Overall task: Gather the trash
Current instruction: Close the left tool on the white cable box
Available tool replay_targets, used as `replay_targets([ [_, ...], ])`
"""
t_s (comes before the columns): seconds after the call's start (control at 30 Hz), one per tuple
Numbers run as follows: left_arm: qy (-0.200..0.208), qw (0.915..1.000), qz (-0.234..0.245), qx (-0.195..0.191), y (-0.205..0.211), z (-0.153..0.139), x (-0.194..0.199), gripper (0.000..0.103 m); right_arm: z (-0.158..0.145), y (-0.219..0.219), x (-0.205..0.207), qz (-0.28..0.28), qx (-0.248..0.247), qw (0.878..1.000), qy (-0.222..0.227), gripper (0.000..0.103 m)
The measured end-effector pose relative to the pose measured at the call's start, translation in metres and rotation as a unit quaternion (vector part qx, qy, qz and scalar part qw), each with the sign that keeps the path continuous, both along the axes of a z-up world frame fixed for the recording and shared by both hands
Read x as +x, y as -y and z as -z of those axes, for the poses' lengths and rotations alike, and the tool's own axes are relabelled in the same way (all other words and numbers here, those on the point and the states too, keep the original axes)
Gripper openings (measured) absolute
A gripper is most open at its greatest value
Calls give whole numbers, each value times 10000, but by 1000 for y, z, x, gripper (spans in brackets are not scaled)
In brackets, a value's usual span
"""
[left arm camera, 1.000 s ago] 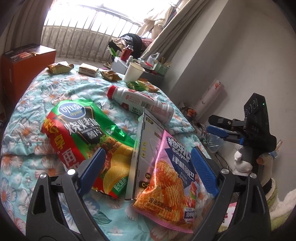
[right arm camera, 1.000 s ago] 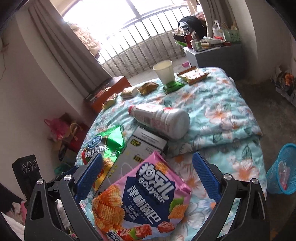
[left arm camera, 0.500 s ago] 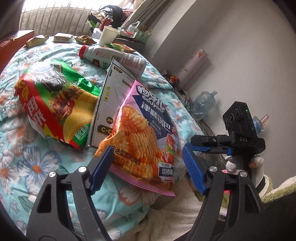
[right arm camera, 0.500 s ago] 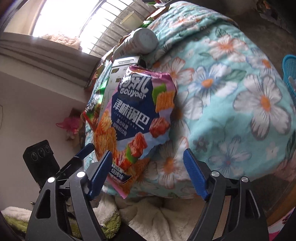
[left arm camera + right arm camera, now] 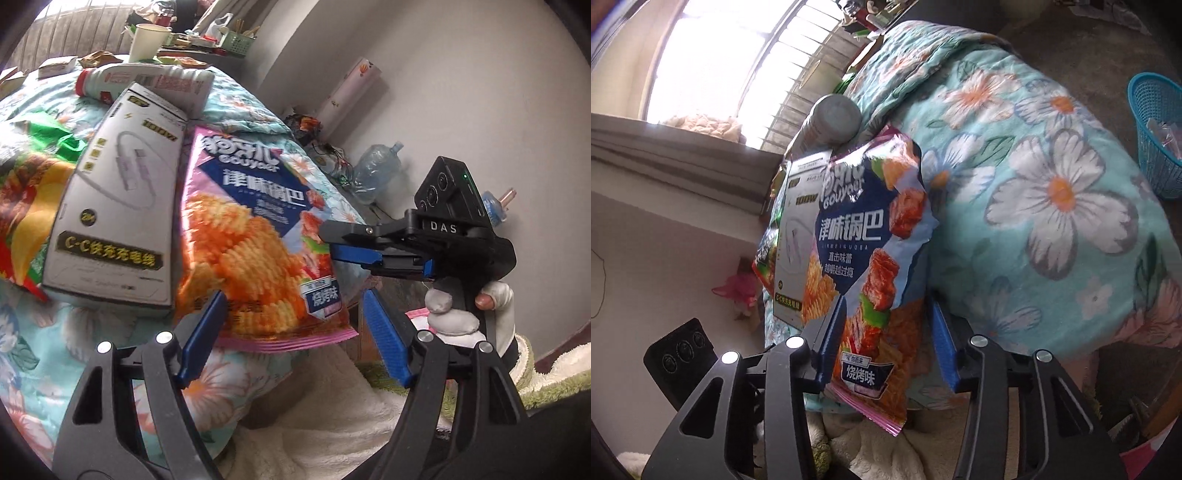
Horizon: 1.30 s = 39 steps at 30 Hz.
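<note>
Right wrist — "GOUYAER"-ish snack bag (image 5: 871,254)

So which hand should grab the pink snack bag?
Probably the right. The right gripper already has the snack bag's lower end between its closing jaws. The left gripper sits open just below the bag's edge.

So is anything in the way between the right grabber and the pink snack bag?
Nothing visible. The pink snack bag already sits between the closing jaws of the right hand-held gripper, its lower end hanging over the edge of the bed.
</note>
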<state>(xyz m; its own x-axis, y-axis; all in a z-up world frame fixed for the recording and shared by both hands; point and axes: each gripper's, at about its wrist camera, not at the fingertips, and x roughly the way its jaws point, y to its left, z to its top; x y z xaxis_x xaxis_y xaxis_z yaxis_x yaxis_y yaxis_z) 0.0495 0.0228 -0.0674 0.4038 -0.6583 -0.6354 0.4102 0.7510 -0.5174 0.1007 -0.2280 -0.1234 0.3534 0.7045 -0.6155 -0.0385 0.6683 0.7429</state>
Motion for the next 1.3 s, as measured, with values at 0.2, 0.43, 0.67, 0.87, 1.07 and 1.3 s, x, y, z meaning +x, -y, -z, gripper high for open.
replay_targets([
  [0.2, 66, 9989, 452, -89, 32, 0, 25, 71, -11, 22, 20, 424, -135, 9987, 245, 44],
  [0.43, 269, 9991, 254, -201, 30, -12, 29, 72, -23, 42, 21, 776, -437, 9946, 535, 45],
  [0.67, 680, 9964, -430, -282, -15, -44, 22, 77, -31, 52, 8, 1000, -433, 9919, 646, 55],
  [0.87, 901, 9908, -1007, 123, -44, -64, 33, 82, -39, 36, 2, 907, -609, 9902, 870, 64],
  [1.07, 824, 9860, -1294, 654, -48, -61, 48, 82, -45, 26, 1, 694, -780, 9891, 1036, 66],
  [1.3, 652, 9783, -1473, 1304, -43, -40, 70, 82, -46, 30, -5, 685, -802, 9882, 1115, 66],
])
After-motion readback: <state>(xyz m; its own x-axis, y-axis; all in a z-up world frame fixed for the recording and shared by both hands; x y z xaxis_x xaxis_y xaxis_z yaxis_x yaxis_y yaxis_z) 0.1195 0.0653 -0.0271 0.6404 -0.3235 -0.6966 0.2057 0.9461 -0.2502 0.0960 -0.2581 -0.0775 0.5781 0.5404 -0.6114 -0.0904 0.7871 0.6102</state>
